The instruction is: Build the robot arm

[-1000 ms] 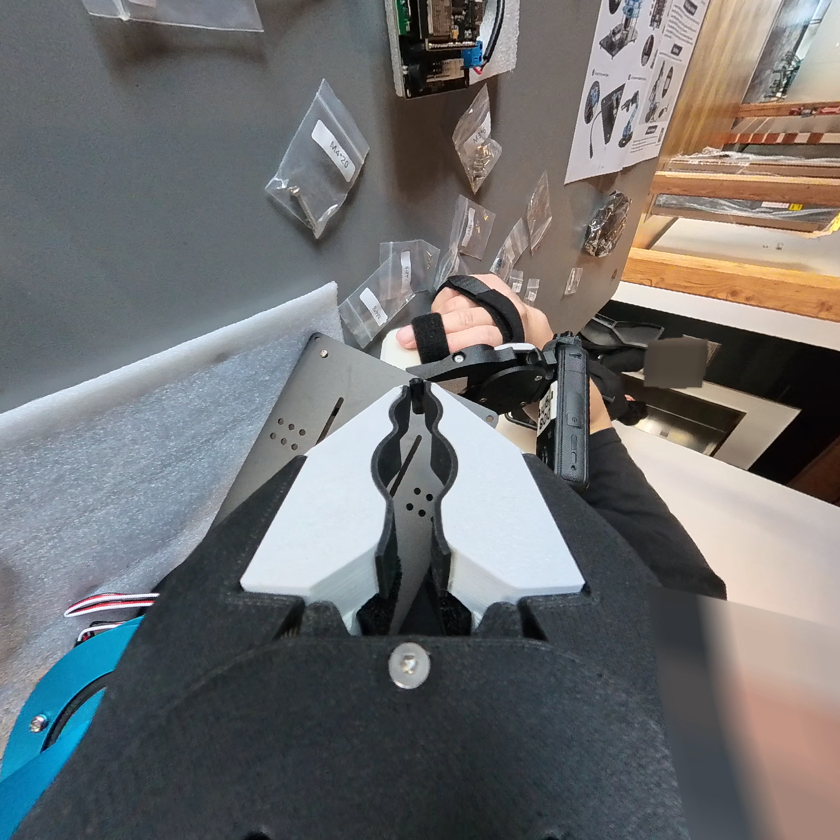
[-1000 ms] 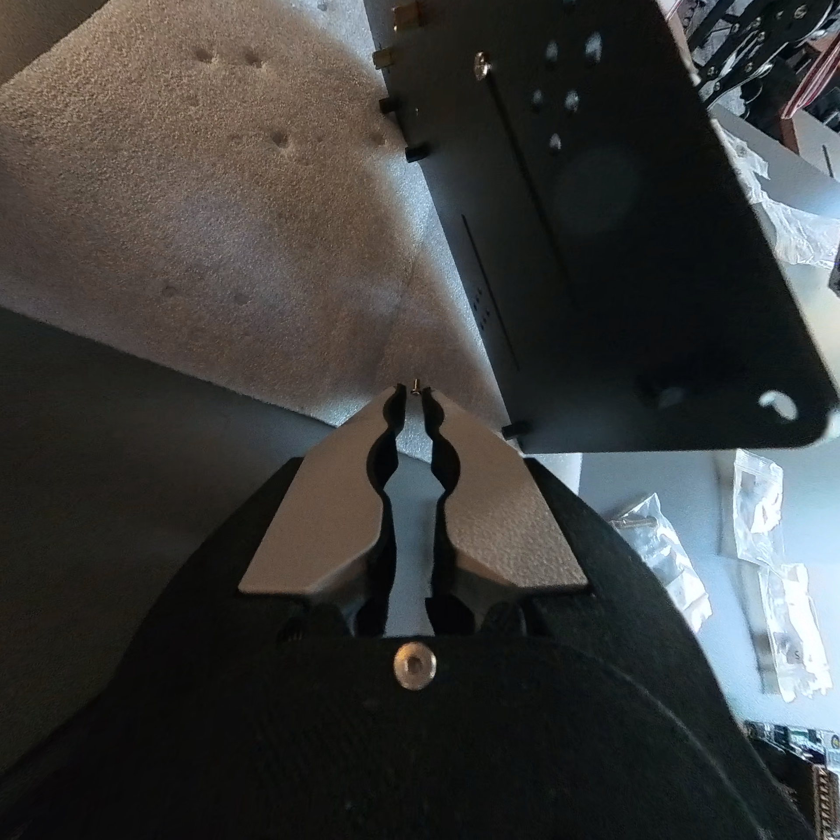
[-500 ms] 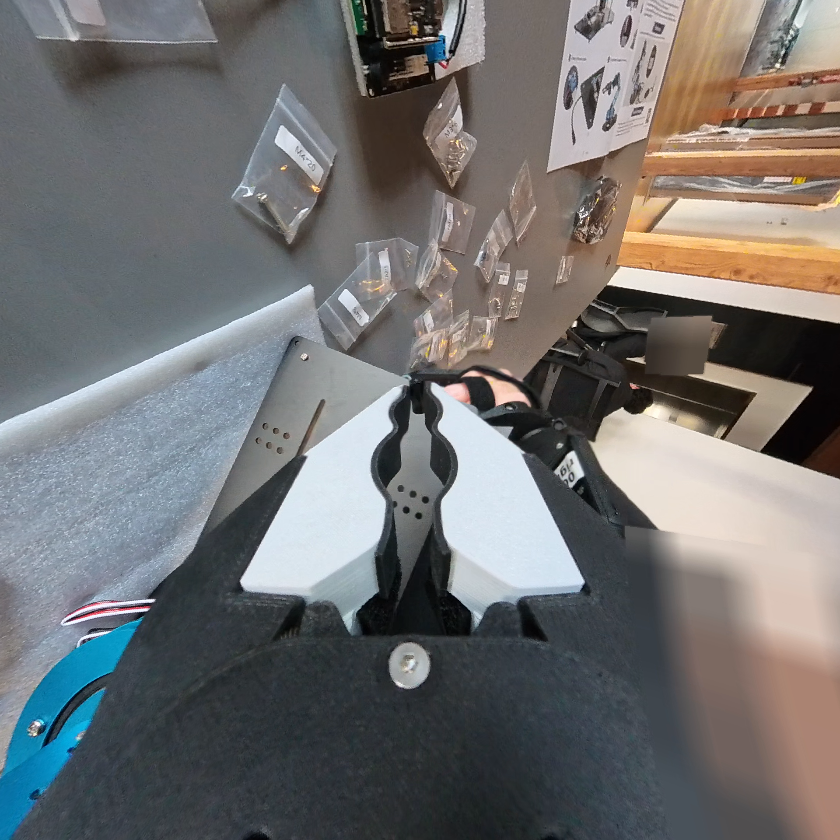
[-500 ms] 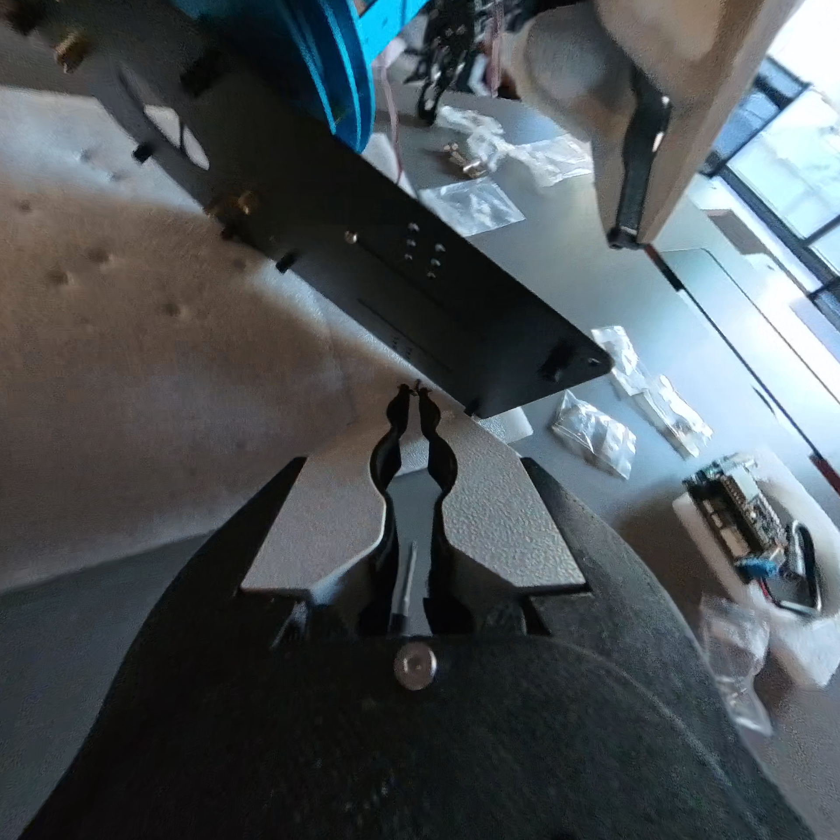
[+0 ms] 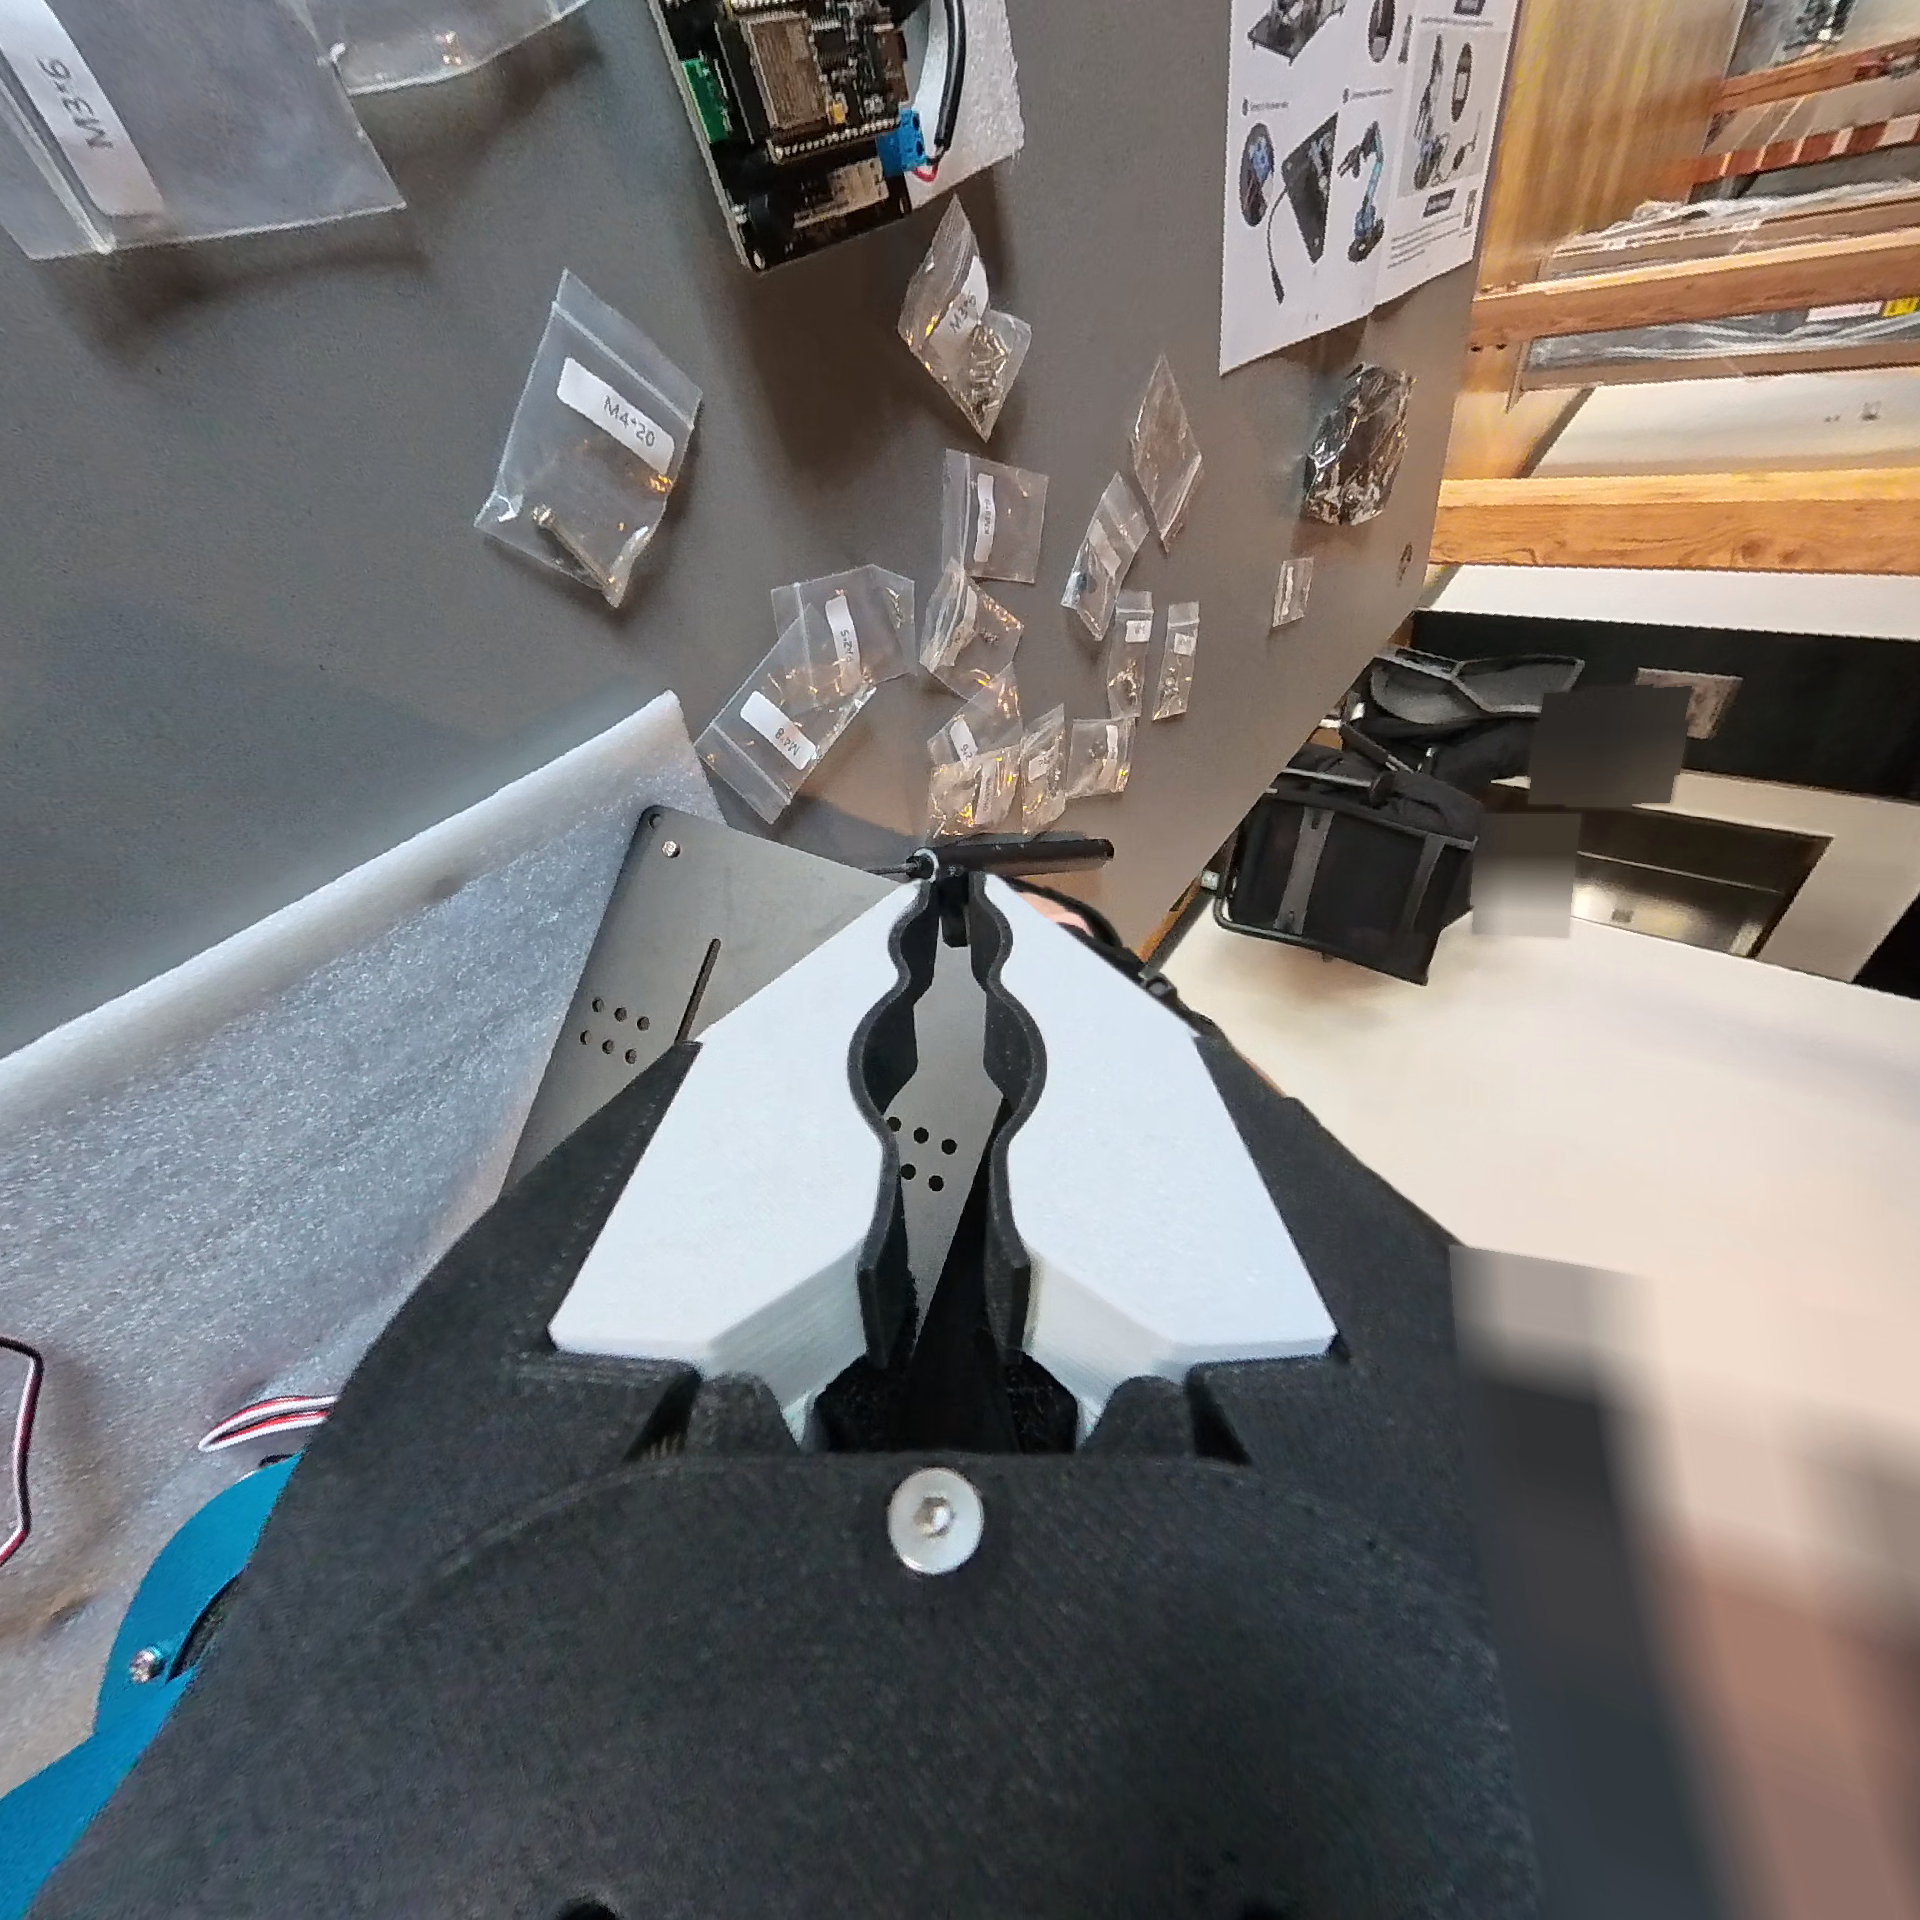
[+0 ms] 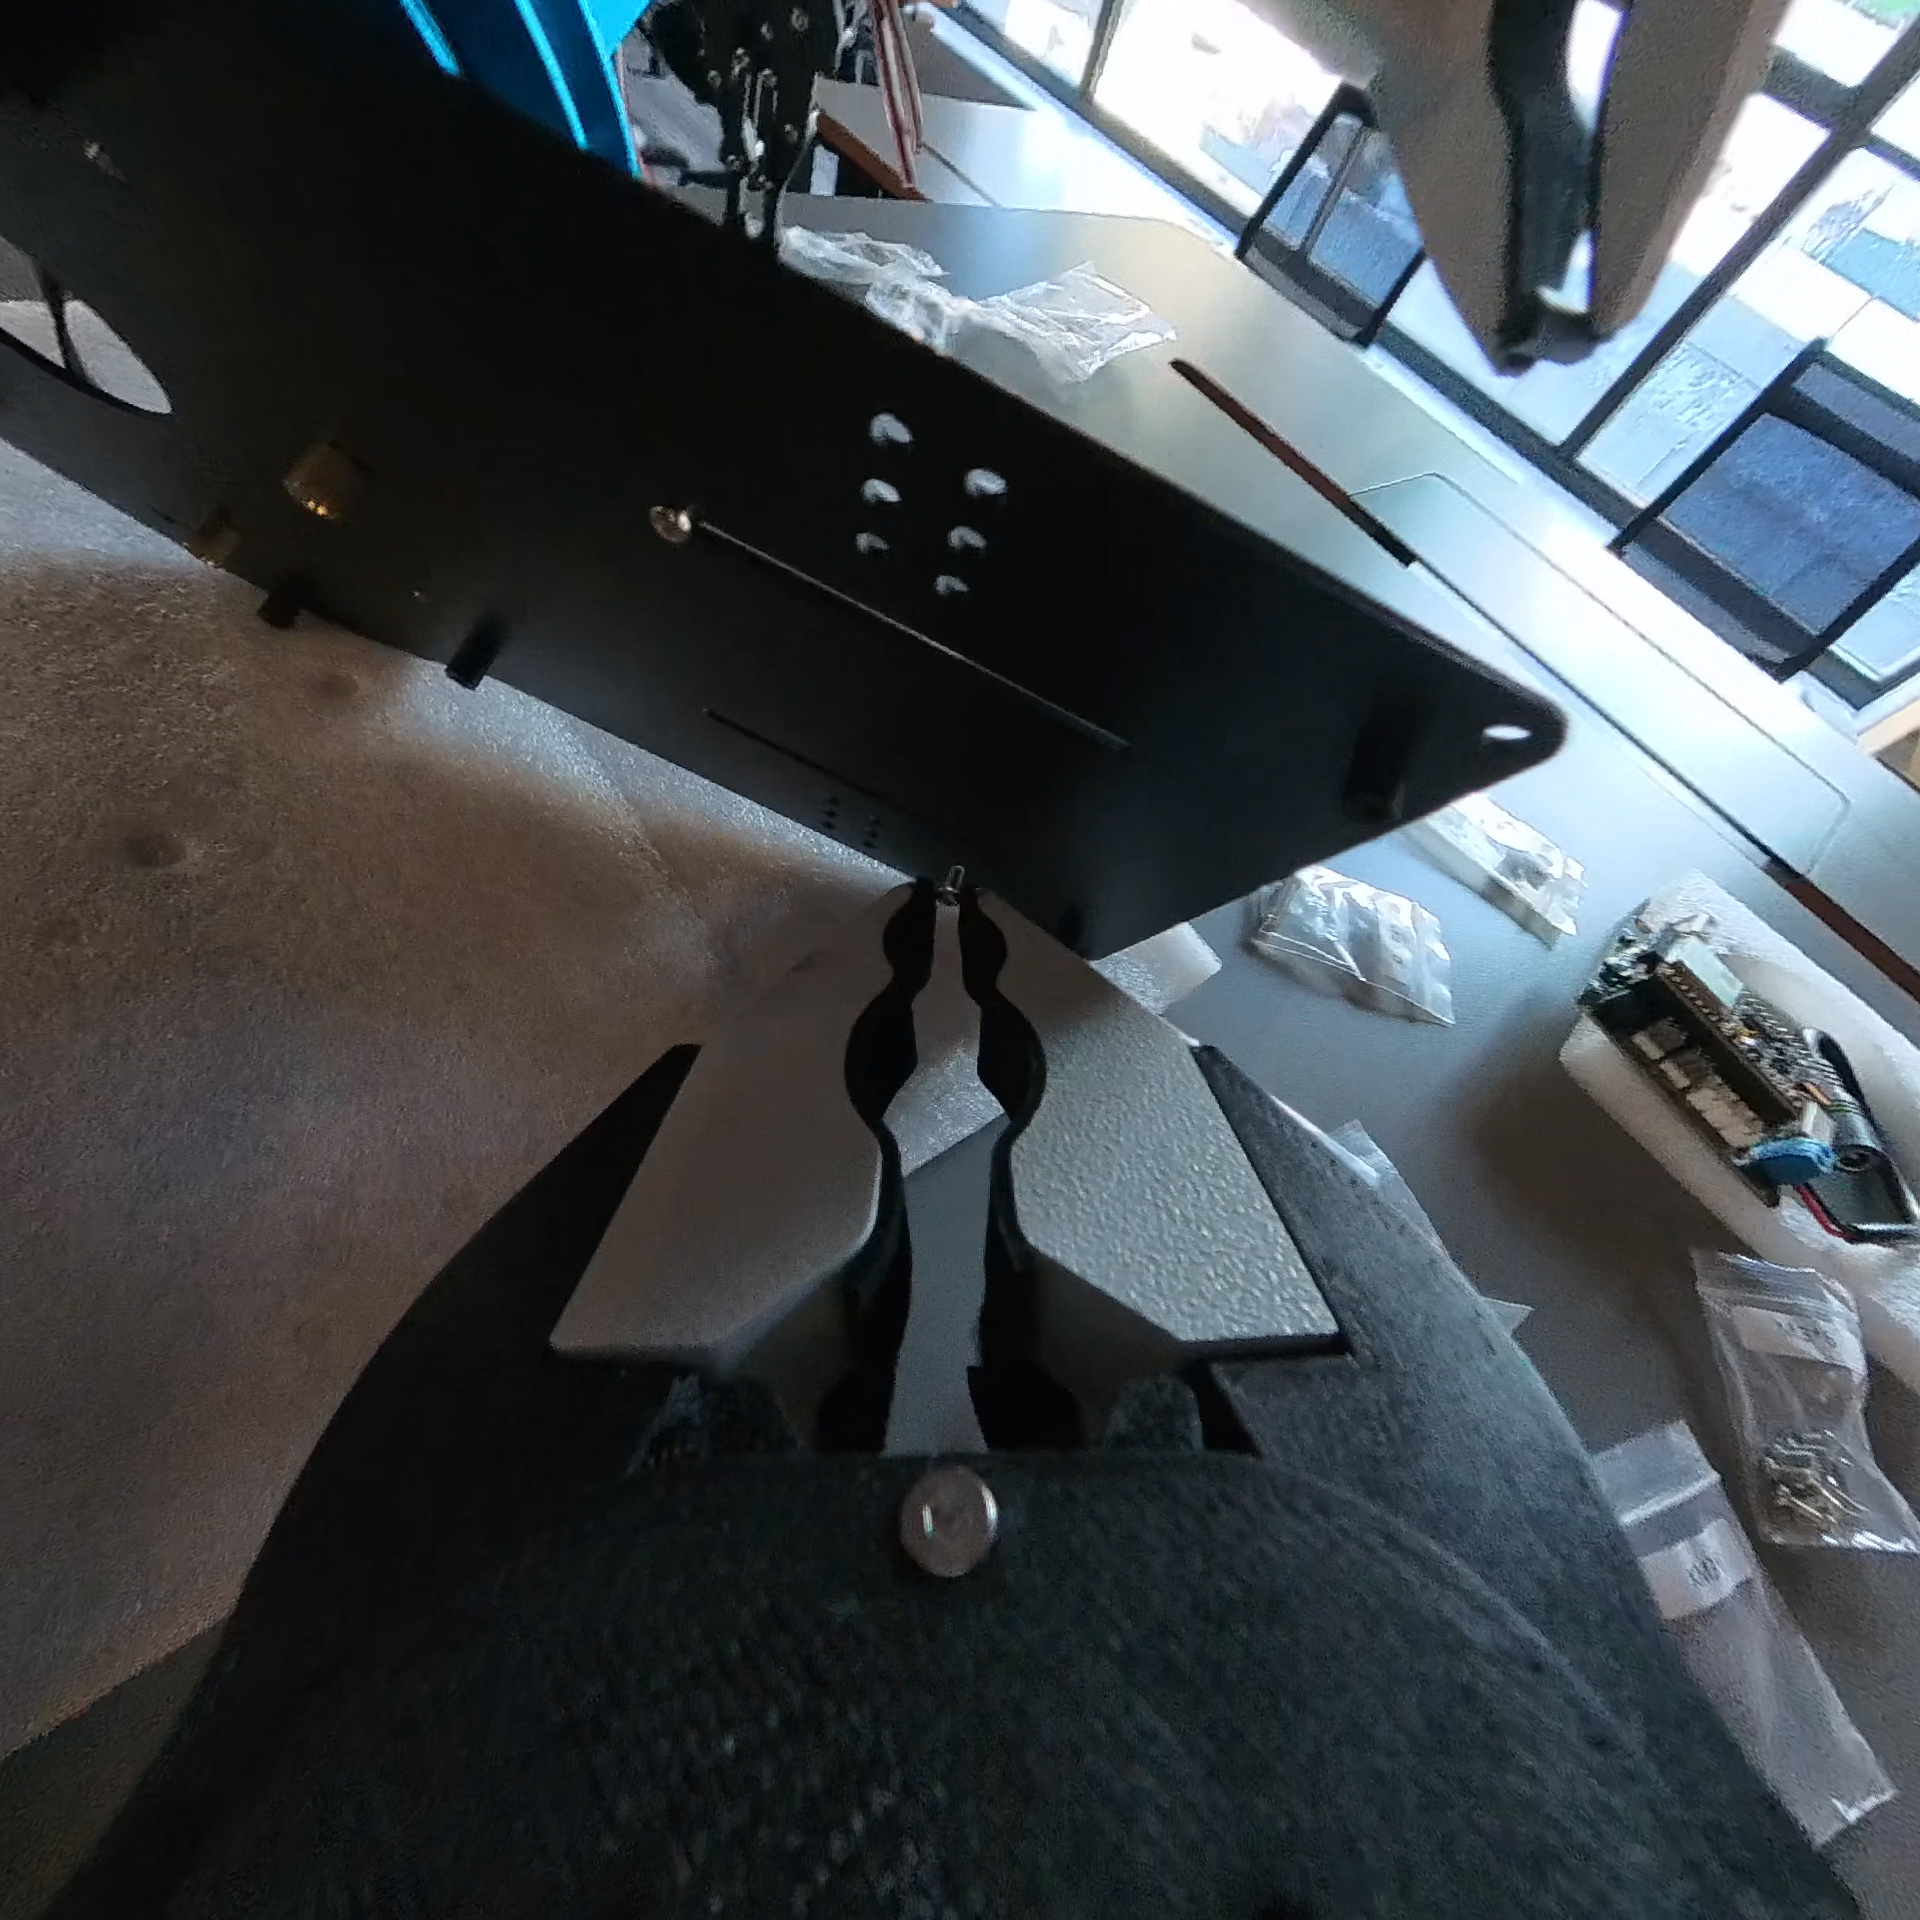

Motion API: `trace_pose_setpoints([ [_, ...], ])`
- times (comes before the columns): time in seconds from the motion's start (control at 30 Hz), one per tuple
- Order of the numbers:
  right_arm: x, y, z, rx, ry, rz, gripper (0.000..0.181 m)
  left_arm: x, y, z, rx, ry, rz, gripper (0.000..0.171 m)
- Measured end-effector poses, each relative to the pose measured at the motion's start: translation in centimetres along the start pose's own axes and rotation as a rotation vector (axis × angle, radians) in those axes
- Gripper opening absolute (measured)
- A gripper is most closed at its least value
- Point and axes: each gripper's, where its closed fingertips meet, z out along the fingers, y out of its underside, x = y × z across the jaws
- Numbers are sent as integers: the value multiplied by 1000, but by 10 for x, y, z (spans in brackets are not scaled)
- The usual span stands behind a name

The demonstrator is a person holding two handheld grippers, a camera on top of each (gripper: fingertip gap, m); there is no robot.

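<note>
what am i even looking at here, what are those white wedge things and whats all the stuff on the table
The white wedges are the two fingers of a hand-held gripper; a person holds one in each hand, and each carries a camera looking along its fingers, which gives the two pictures.

In the left wrist view, the left gripper is shut on a thin black tool, which looks like a small hex key. Below it a black metal plate lies on white foam sheet.

In the right wrist view, the right gripper pinches a tiny screw against the edge of the same plate, seen from its underside.

On the grey table lie small clear bags of hardware, a circuit board and a printed sheet.
</note>
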Motion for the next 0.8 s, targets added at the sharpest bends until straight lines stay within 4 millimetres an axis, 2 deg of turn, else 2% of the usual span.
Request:
trace_pose_setpoints([
  [0.07,4,-5,-2,32,21,-3,3,1,0,-2,2,-2,6,4],
  [0.27,8,-1,2,9,27,16,3,3,6,-6,-4,-8,14,4],
  [0.8,7,-2,5,6,43,-23,3,4,8,-14,12,-6,9,4],
])
